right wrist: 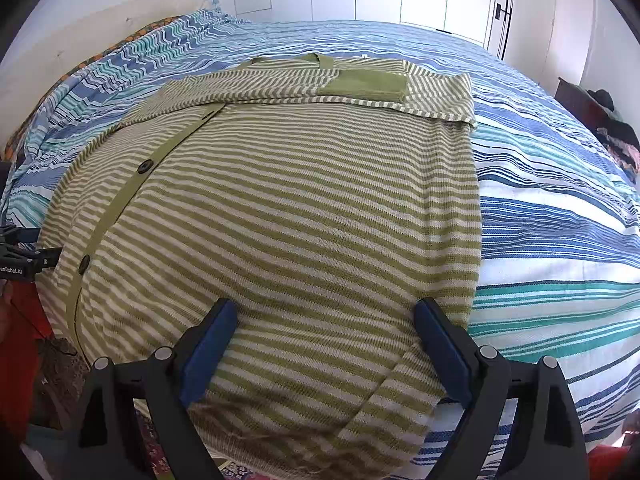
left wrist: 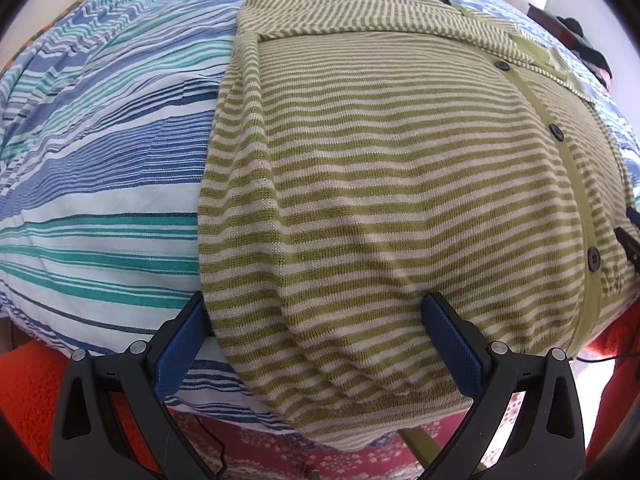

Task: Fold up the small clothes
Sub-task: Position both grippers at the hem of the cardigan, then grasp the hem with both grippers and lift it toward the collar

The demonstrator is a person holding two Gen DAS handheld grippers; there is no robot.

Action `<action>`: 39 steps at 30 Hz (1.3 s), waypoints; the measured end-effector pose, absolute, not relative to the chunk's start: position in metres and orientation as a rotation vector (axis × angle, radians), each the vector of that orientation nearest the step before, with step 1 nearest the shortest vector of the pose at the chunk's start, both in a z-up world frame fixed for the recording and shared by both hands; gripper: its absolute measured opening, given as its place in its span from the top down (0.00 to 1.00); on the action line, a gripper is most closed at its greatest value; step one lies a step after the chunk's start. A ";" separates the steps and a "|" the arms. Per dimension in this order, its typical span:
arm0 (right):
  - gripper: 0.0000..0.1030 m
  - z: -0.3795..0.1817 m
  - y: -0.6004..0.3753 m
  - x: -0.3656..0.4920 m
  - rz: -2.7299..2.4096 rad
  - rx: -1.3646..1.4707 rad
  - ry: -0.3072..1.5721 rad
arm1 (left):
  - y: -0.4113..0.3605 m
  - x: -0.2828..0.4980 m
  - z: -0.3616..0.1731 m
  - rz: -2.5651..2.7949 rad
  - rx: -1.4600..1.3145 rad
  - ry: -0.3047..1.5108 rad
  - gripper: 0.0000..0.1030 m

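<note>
Two claws: both stand with jaws spread wide at the bottom of their frames, gripping nothing.
Left claw (left wrist: 316,332): its blue pads straddle the near left edge of the cardigan (left wrist: 400,168); one pad sits over the bedspread, the other over the knit.
Right claw (right wrist: 326,336): its pads bracket the near right corner of the cardigan (right wrist: 280,208), both over the striped knit, whether touching it I cannot tell.
Cardigan: green-and-cream striped, lying flat on the bed, filling the centre of both frames, button band (left wrist: 568,168) closed, sleeves folded across the chest in the upper part of the frame.
Hem: near edge droops over the side of the bed at the bottom of both frames.
Bedspread (left wrist: 100,152): blue, teal and white stripes, wrinkled beneath the garment.
Step, as I judge it: pinching the hem corners to fold the bottom up.
Risk one: a pad catches the bedspread with the knit, dragging the cover along.
Risk two: only the top layer is pinched, so the layers separate.
Risk three: uneven lift between the claws skews the fold and spills the sleeves.
</note>
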State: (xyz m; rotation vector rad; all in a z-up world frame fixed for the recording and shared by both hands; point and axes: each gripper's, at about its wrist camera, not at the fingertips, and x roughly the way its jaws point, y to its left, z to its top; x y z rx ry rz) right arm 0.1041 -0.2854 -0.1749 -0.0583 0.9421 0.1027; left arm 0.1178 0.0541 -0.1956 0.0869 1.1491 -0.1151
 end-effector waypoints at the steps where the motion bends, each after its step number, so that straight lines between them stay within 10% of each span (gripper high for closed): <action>1: 0.13 -0.175 -0.286 0.104 0.104 -0.060 0.943 | 0.054 0.117 -0.196 -0.119 0.089 1.148 0.00; 29: 0.16 -0.138 -0.351 0.095 0.475 0.007 1.272 | 0.093 0.068 -0.209 -0.384 -0.116 1.360 0.06; 36: 0.38 -0.179 -0.311 0.100 0.675 0.069 1.422 | 0.097 0.070 -0.217 -0.394 -0.172 1.416 0.55; 39: 0.78 -0.187 -0.304 0.097 0.670 0.052 1.443 | 0.114 0.069 -0.224 -0.392 -0.280 1.464 0.92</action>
